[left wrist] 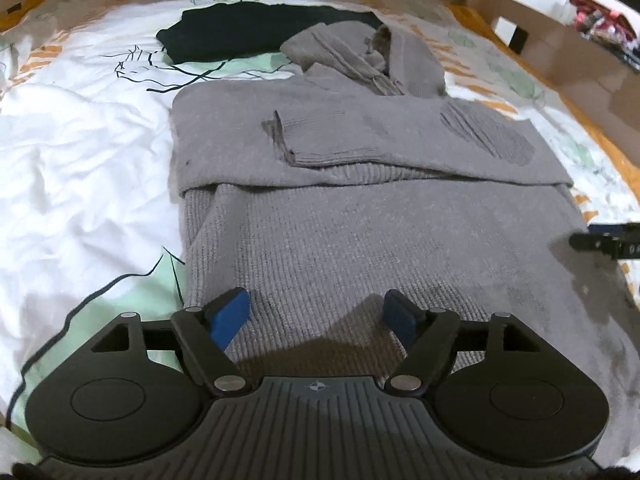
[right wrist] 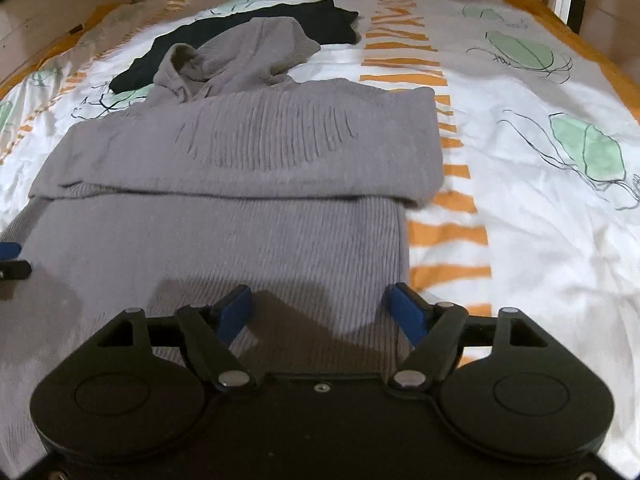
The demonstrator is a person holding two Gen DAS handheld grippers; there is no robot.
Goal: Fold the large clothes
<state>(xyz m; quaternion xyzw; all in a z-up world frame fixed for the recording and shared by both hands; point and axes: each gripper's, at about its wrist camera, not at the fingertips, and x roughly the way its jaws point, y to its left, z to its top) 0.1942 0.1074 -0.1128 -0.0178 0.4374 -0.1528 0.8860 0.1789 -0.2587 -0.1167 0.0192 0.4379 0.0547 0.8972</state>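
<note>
A large grey knit sweater (left wrist: pixel 360 224) lies flat on the bed, its sleeves folded across the chest and its hood bunched at the far end. It also shows in the right wrist view (right wrist: pixel 240 220). My left gripper (left wrist: pixel 318 314) is open and empty, just above the sweater's near hem toward its left side. My right gripper (right wrist: pixel 322 312) is open and empty over the hem at the sweater's right edge. The right gripper's tip shows at the right edge of the left wrist view (left wrist: pixel 608 240). The left gripper's tip shows at the left edge of the right wrist view (right wrist: pixel 12 260).
A black garment (left wrist: pixel 248 32) lies folded beyond the hood, also in the right wrist view (right wrist: pixel 256 36). The bedsheet (right wrist: pixel 520 200) is white with orange stripes and green shapes. A wooden bed frame (left wrist: pixel 552 52) rims the far and right sides.
</note>
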